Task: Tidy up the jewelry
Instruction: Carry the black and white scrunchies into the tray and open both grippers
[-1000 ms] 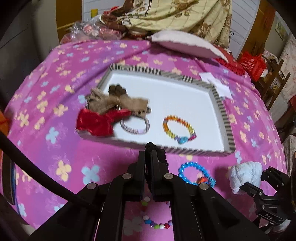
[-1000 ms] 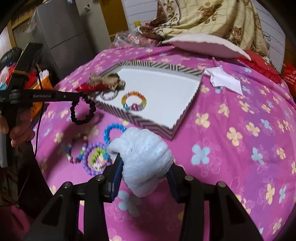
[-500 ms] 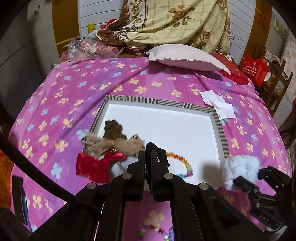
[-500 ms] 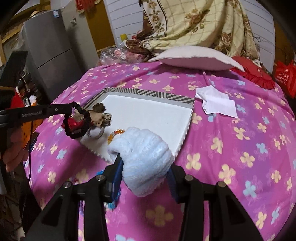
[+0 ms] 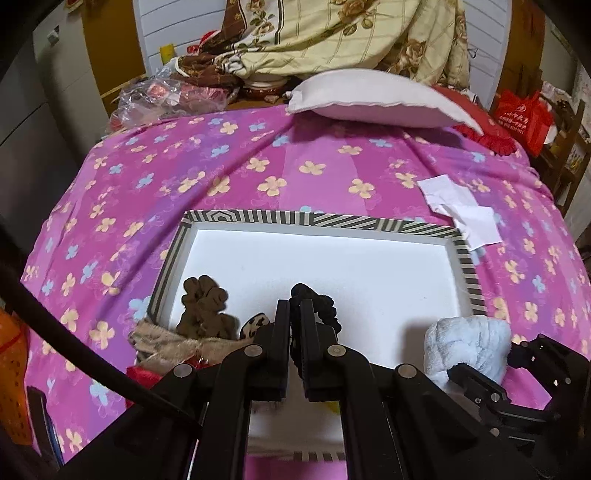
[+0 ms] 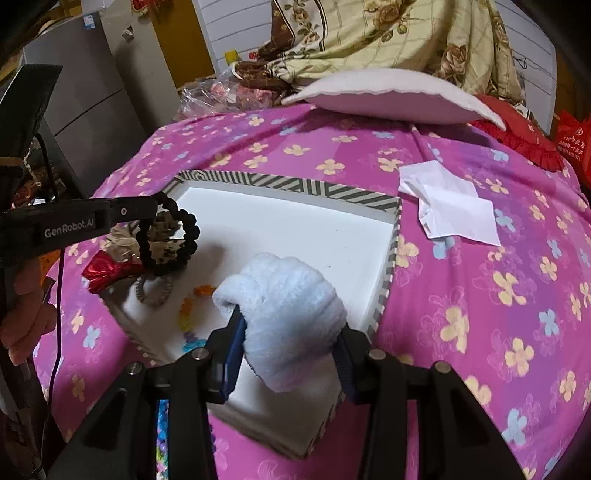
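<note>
A white tray with a striped rim (image 5: 369,223) (image 6: 295,184) lies on the pink flowered bedspread. My left gripper (image 5: 294,306) (image 6: 155,206) is shut on a black scrunchie (image 5: 317,299) (image 6: 168,236) and holds it above the tray's left part. My right gripper (image 6: 288,325) (image 5: 480,369) is shut on a fluffy light-blue scrunchie (image 6: 284,299) (image 5: 467,345) above the tray's near right part. In the tray lie a brown flower clip (image 5: 205,306), a burlap bow (image 5: 173,345), a red bow (image 6: 105,271), a grey hair tie (image 6: 153,290) and a coloured bead bracelet (image 6: 192,306).
A white pillow (image 5: 376,99) and a heaped quilt (image 5: 332,33) lie at the far end of the bed. White paper (image 5: 461,210) (image 6: 448,201) lies right of the tray. Bead bracelets (image 6: 160,435) lie on the spread near the tray's front edge. A grey cabinet (image 6: 96,103) stands left.
Both grippers have moved forward from in front of the tray to above it, carrying their scrunchies. The bracelets on the spread have dropped out of the left view.
</note>
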`<move>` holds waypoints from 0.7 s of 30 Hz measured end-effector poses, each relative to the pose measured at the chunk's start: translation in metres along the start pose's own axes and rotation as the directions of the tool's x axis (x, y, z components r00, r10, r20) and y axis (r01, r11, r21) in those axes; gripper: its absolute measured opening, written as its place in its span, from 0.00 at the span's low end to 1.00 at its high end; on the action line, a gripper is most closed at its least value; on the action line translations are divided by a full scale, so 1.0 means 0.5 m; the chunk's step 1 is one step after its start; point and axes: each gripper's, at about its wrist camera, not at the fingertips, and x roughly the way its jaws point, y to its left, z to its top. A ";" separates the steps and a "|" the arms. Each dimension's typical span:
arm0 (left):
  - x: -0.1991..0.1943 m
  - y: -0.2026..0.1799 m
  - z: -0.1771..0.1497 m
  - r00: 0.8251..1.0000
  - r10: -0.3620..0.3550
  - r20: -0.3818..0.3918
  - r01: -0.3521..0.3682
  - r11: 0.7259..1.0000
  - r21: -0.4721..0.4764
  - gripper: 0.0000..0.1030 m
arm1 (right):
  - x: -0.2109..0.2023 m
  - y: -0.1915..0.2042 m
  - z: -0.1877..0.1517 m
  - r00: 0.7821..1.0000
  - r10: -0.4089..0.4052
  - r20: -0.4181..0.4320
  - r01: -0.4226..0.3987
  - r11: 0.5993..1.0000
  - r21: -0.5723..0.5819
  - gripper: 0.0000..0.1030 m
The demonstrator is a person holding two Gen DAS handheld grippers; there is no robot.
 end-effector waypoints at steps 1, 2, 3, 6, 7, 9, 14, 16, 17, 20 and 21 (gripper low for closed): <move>0.011 0.002 0.003 1.000 0.005 -0.006 -0.005 1.000 -0.003 0.25 | 0.009 -0.001 0.005 1.000 -0.001 -0.007 0.001 1.000 0.001 0.43; 0.019 0.003 0.006 1.000 0.009 -0.010 -0.009 1.000 -0.006 0.25 | 0.018 -0.001 0.010 1.000 -0.001 -0.013 0.002 1.000 0.003 0.43; 0.030 0.007 0.009 1.000 0.014 -0.015 -0.014 1.000 -0.012 0.25 | 0.023 -0.001 0.014 1.000 0.000 -0.016 0.000 1.000 0.006 0.43; 0.054 0.016 0.015 0.999 0.028 -0.027 -0.029 0.999 -0.029 0.25 | 0.043 0.003 0.032 1.000 0.006 -0.026 -0.006 1.000 0.013 0.43; 0.063 0.021 0.016 0.999 0.033 -0.033 -0.034 0.999 -0.035 0.25 | 0.052 0.006 0.039 0.999 0.003 -0.033 -0.002 1.000 0.012 0.43; 0.075 0.028 0.018 0.998 0.042 -0.043 -0.044 0.998 -0.042 0.25 | 0.071 0.012 0.053 0.999 0.001 -0.050 -0.001 1.000 0.008 0.43; 0.102 0.046 0.017 0.996 0.063 -0.064 -0.067 0.996 -0.059 0.25 | 0.109 0.028 0.076 0.997 0.028 -0.075 -0.027 1.000 0.016 0.46; 0.113 0.055 0.014 0.995 0.070 -0.074 -0.075 0.995 -0.069 0.25 | 0.130 0.035 0.078 0.995 0.025 -0.097 -0.024 1.000 0.011 0.47; 0.116 0.058 0.013 0.994 0.073 -0.077 -0.079 0.994 -0.072 0.25 | 0.138 0.037 0.077 0.994 0.025 -0.106 -0.024 1.000 0.008 0.48; 0.126 0.068 0.008 0.993 0.081 -0.086 -0.089 0.993 -0.084 0.25 | 0.150 0.035 0.070 0.992 0.041 -0.117 -0.040 0.999 0.014 0.53; 0.128 0.071 0.006 0.993 0.083 -0.087 -0.090 0.992 -0.086 0.25 | 0.148 0.032 0.069 0.992 0.054 -0.111 -0.051 0.998 0.025 0.55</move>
